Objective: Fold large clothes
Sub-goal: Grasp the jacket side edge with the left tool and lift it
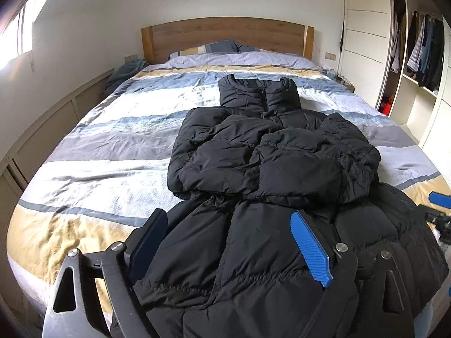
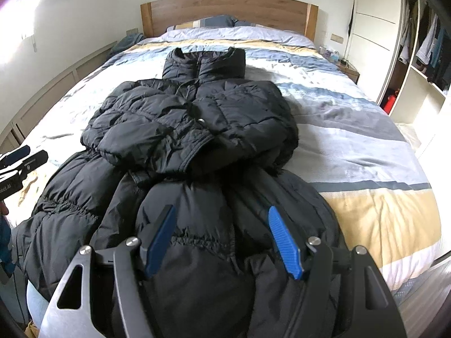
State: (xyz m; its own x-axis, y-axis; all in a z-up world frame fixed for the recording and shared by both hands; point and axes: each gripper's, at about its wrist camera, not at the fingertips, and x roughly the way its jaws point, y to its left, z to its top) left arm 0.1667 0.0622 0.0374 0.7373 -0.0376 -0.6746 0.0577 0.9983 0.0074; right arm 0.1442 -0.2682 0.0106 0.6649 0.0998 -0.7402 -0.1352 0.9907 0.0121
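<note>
You're hovering both grippers over the hem end of the puffy black quilted jacket (image 1: 270, 152), which is lying collar toward the wooden headboard (image 1: 225, 38) on the wrinkled blue, grey and yellow striped duvet (image 1: 112, 146). Left gripper (image 1: 229, 242) and right gripper (image 2: 221, 239) are both spread wide, ribbed blue pads (image 2: 284, 243) straddling the shiny bunched fabric, pinching nothing.

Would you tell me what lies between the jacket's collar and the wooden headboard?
Only bedding: the striped duvet, then pillows below the headboard, beyond the jacket; both views show it.
</note>
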